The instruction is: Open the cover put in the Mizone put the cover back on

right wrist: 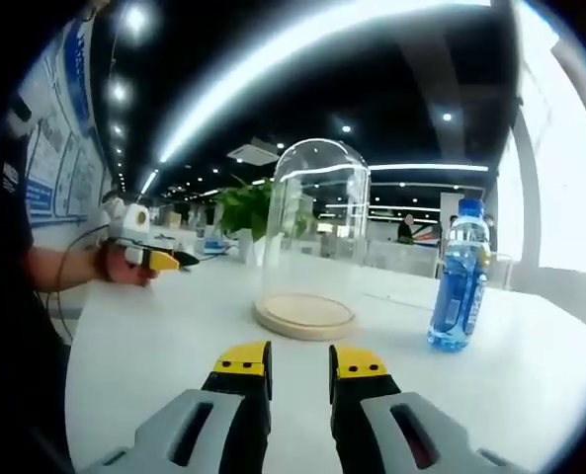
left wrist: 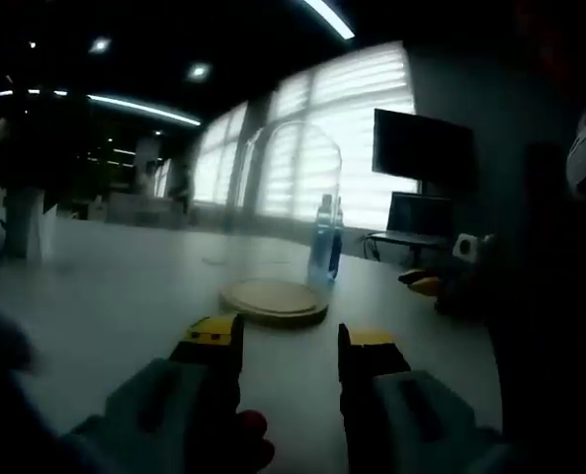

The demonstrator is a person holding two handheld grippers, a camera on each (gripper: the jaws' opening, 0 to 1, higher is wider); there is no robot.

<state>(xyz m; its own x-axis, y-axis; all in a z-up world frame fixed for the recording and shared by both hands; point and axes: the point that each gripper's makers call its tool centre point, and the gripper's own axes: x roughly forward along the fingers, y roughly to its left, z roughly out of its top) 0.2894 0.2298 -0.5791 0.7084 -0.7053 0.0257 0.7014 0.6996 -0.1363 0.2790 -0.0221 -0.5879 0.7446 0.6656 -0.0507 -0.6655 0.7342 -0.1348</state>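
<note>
We see a white table (right wrist: 154, 346) carrying a round wooden base (right wrist: 305, 316) under a clear glass dome (right wrist: 314, 227), with a blue Mizone bottle (right wrist: 460, 276) standing near it.

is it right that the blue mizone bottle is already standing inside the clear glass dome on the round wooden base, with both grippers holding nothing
Not quite. The blue Mizone bottle with its blue cap stands on the white table, outside and beside the clear glass dome, which sits on the round wooden base with nothing under it; the right gripper view shows this. The rest holds: the left gripper and right gripper hold nothing.
</note>
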